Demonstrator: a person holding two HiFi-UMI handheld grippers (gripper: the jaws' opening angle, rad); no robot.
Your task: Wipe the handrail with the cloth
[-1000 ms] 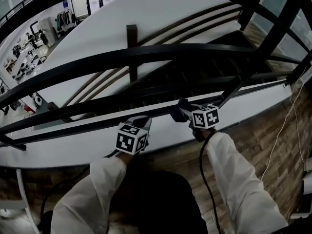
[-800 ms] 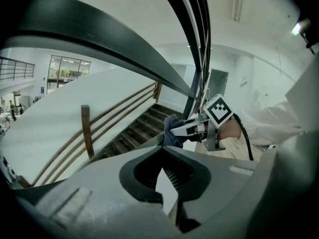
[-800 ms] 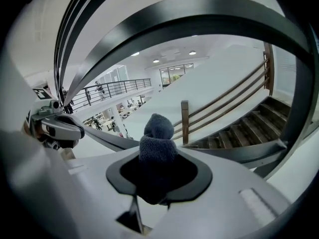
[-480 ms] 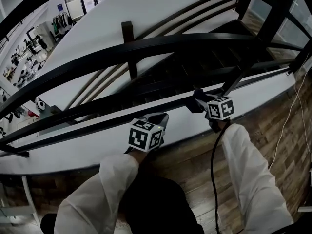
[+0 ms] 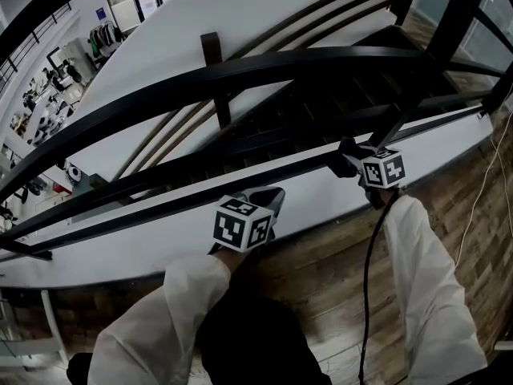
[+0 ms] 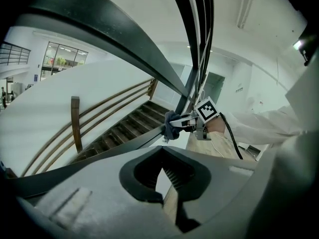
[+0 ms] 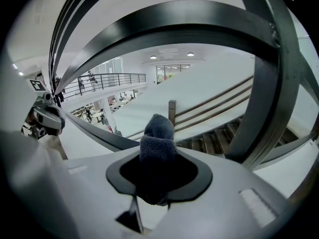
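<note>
Mid-wipe, judging by position: cloth (image 7: 157,133) gripped in right gripper (image 5: 346,159) fingers, pressed against handrail (image 6: 124,146) near its right end; left gripper (image 5: 271,194) idle beside rail, fingers together on nothing; remaining length likely unwiped, no telling by sight.

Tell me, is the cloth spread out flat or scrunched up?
Scrunched up: the cloth is a bunched wad pinched in the right gripper's jaws.

We see dim foreground against bright white wall (image 5: 264,6); ceiling lights (image 7: 191,54) glow; fisheye bends edges, corners vignette.
</note>
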